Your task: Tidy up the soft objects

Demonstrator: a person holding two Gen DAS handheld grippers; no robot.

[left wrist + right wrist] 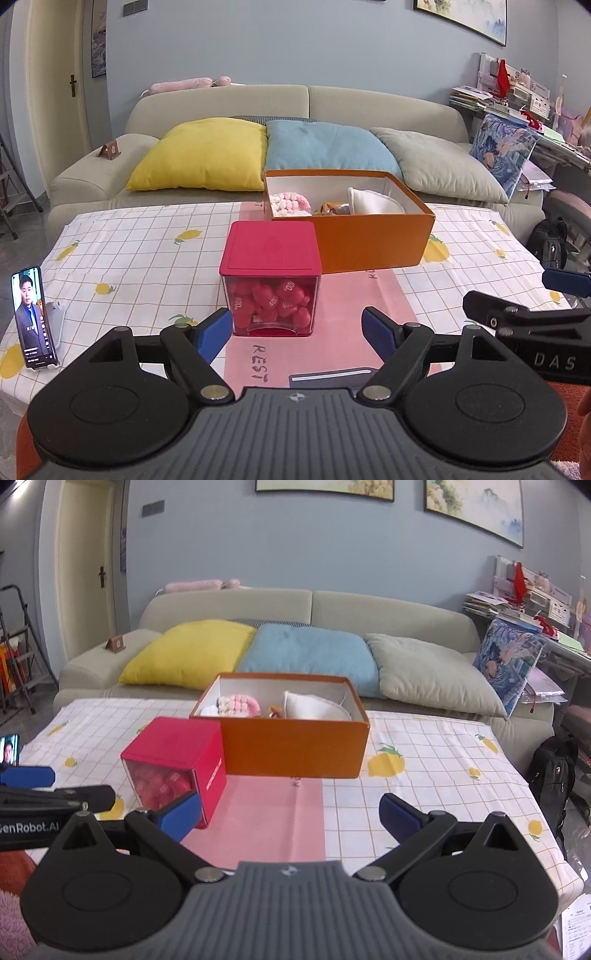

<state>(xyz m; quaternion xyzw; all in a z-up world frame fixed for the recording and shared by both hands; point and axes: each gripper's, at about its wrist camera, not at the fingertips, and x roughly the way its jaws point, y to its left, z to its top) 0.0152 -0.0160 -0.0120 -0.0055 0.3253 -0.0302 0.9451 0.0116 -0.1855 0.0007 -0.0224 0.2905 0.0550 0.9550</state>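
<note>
An open orange box (369,240) (295,747) stands on the table and holds a pink-and-white knitted piece (290,201) (238,703), a white cloth item (373,201) (314,705) and a small orange thing between them. A clear box with a red lid (271,251) (173,747), full of red soft pieces, stands in front of it. My left gripper (297,332) is open and empty, just short of the red-lid box. My right gripper (290,818) is open and empty, to the right of that box, above a pink mat (266,823).
The table has a lemon-print cloth (129,258) (424,805). A phone (33,319) stands on a holder at the table's left edge. Behind the table is a sofa with yellow (203,155), blue and grey cushions. A cluttered shelf (535,609) and a black backpack (554,771) are at the right.
</note>
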